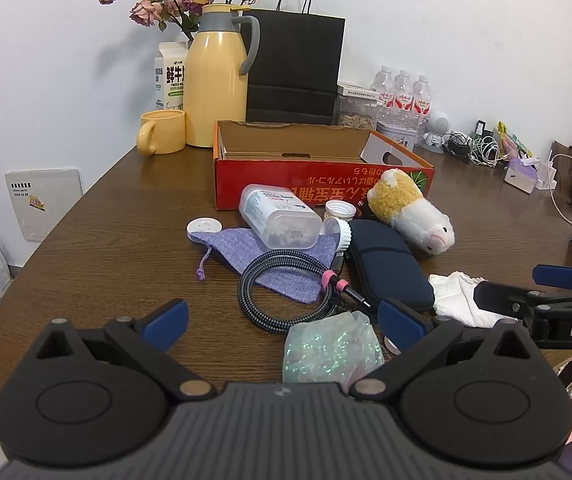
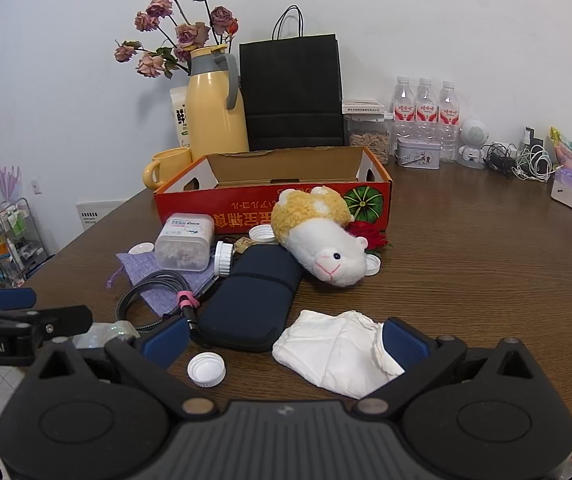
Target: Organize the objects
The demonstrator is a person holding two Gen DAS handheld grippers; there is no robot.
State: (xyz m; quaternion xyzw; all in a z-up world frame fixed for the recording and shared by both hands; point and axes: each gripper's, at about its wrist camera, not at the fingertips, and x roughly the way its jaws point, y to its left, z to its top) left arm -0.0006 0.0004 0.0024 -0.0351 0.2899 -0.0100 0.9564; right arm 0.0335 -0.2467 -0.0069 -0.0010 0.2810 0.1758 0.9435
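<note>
My left gripper (image 1: 283, 320) has its blue-padded fingers (image 1: 165, 322) spread wide, hanging low in the frame over a crinkled iridescent plastic bag (image 1: 332, 346) near the table's front edge. My right gripper (image 2: 286, 340) is likewise spread, framing a crumpled white tissue (image 2: 338, 350) and a ribbed white bottle cap (image 2: 207, 369). Mid-frame lies the clutter: a soft navy zip pouch (image 2: 249, 300), a fuzzy yellow-and-white plush hamster (image 2: 322, 240), a clear plastic cotton-swab box (image 2: 183, 242) on its side, a braided cable (image 1: 286, 292) coiled over a woven lilac drawstring bag (image 1: 281, 256). Behind them sits the open red cardboard box (image 2: 273, 204). Bare wood-grain table (image 2: 486, 260) opens at centre right.
</note>
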